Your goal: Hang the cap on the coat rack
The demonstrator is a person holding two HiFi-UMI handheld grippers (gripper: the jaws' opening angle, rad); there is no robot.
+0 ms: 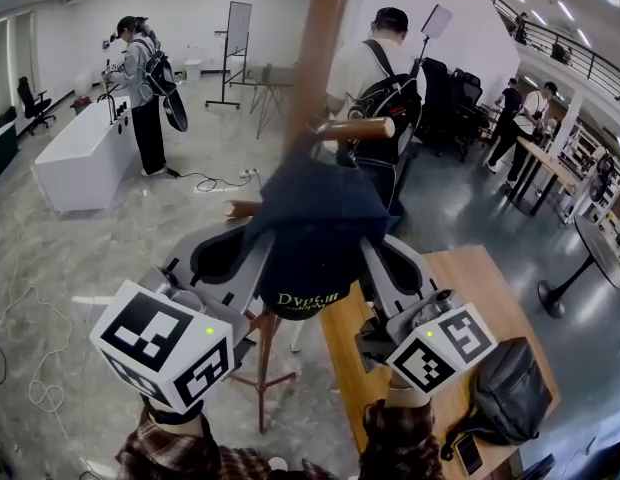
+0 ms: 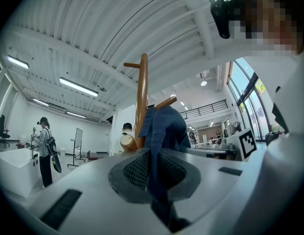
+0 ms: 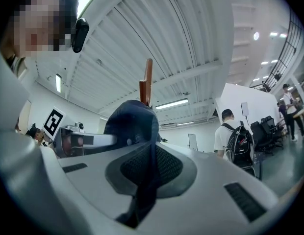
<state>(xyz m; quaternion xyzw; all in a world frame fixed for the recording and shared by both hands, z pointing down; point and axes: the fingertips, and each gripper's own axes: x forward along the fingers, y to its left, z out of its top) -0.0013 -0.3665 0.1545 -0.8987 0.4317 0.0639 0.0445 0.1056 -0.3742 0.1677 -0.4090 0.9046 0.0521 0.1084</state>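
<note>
A dark navy cap (image 1: 315, 238) with yellow lettering hangs between both grippers, draped against the wooden coat rack (image 1: 320, 58). One rack peg (image 1: 355, 128) pokes out just above the cap's crown. My left gripper (image 1: 245, 258) is shut on the cap's left edge, with dark cloth (image 2: 157, 180) pinched between its jaws. My right gripper (image 1: 375, 258) is shut on the right edge, the cap (image 3: 135, 124) bulging in front of the rack pole (image 3: 148, 84). In the left gripper view the cap (image 2: 166, 129) lies over a slanted peg (image 2: 164, 102) beside the pole (image 2: 141, 99).
A wooden table (image 1: 470, 298) with a black bag (image 1: 510, 393) stands at the lower right. The rack's legs (image 1: 262, 363) spread below the grippers. A person with a backpack (image 1: 390, 78) stands behind the rack, another person (image 1: 140, 78) by a white counter (image 1: 85, 153) at left.
</note>
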